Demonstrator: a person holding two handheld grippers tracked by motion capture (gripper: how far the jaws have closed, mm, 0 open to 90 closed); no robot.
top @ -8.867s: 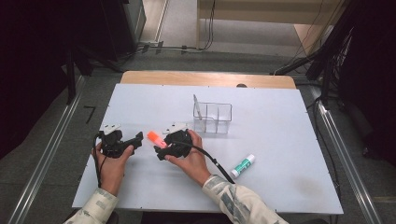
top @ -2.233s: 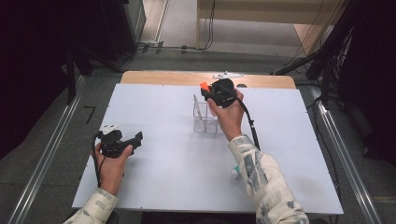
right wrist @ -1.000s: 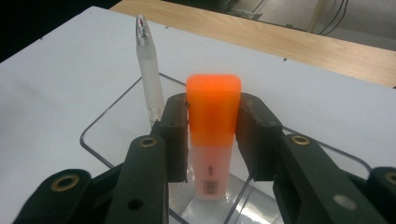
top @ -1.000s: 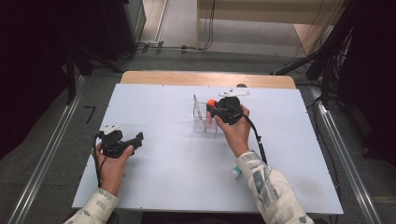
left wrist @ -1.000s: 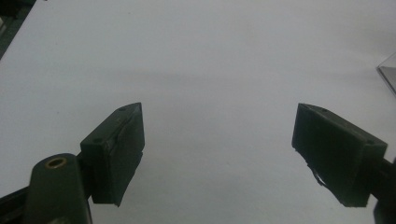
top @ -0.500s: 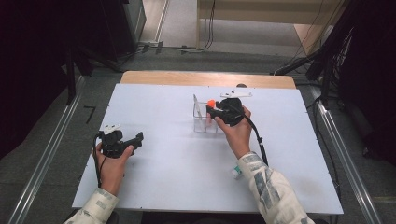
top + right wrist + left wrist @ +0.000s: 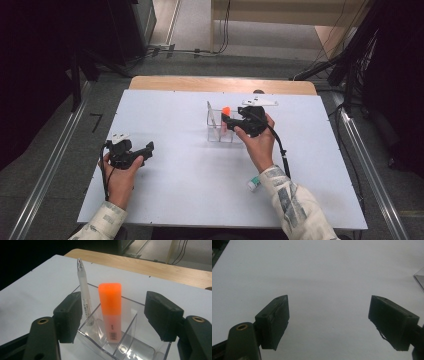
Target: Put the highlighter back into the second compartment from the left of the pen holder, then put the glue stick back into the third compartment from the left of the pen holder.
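An orange highlighter (image 7: 110, 307) stands upright in a compartment of the clear organizer (image 7: 130, 345), beside a white pen (image 7: 83, 297) leaning in the neighbouring compartment. My right gripper (image 7: 113, 305) is open; its jaws have just been opening and stand either side of the highlighter without touching it. In the high view the right gripper (image 7: 227, 121) sits at the organizer (image 7: 215, 131), with the highlighter (image 7: 226, 111) poking up. My left gripper (image 7: 148, 148) rests low at the table's left, open, nothing between its fingers (image 7: 274, 320).
A small white tube with a green cap (image 7: 254, 184) lies by the right forearm. The white table (image 7: 180, 200) ends at a wooden strip (image 7: 220, 84) at the back. A corner of the organizer (image 7: 419, 281) appears in the left gripper view.
The right gripper's jaws have spread apart, letting go of the orange highlighter, which now stands in the organizer. The left hand has stayed in place.
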